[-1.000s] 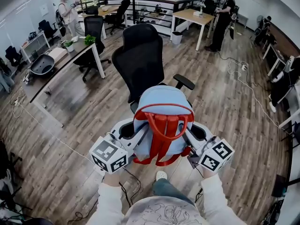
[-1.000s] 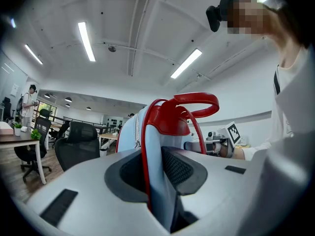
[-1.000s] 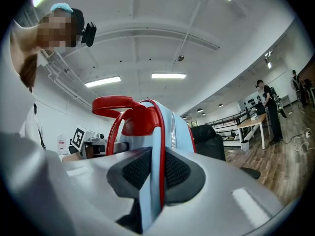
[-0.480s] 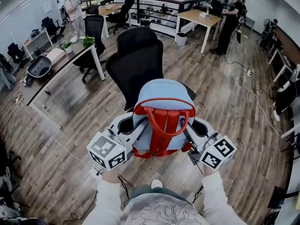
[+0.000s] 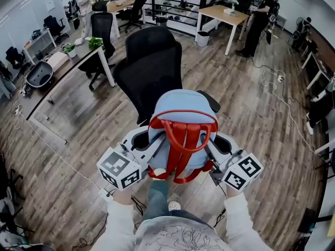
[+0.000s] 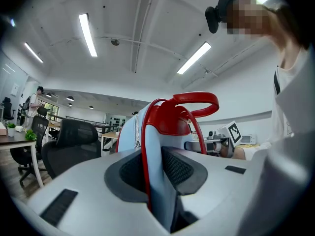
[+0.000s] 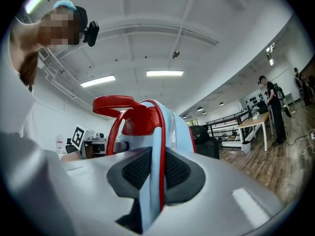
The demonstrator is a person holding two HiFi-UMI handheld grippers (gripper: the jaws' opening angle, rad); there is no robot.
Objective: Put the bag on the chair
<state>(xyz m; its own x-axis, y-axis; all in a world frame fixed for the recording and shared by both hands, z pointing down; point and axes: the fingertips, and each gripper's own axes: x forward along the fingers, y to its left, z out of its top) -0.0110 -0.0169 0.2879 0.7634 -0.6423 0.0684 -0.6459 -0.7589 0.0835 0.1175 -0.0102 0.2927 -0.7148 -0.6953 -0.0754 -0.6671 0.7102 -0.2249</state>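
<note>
Seen from the head camera, the left claw (image 6: pixel 156 173) and the right claw (image 7: pixel 150 178), each at the end of a white-sleeved arm, pinch a light-blue bag (image 5: pixel 184 106) from opposite sides near its lower edges. Both claws are closed to a narrow gap, their dark ribbed pads (image 6: pixel 182 168) pressed on the blue fabric and red piping between them. The bag hangs upright between the two, its red handle (image 5: pixel 183 135) and straps facing the wearer. Just beyond it stands a black mesh chair (image 5: pixel 152 61), backrest upright and one armrest showing at the bag's right. The seat is hidden behind the bag, so whether the two touch cannot be told. Farther off, across the wood floor (image 5: pixel 251 114), a person (image 5: pixel 259 17) stands beside a wooden counter (image 5: pixel 222 15).
</note>
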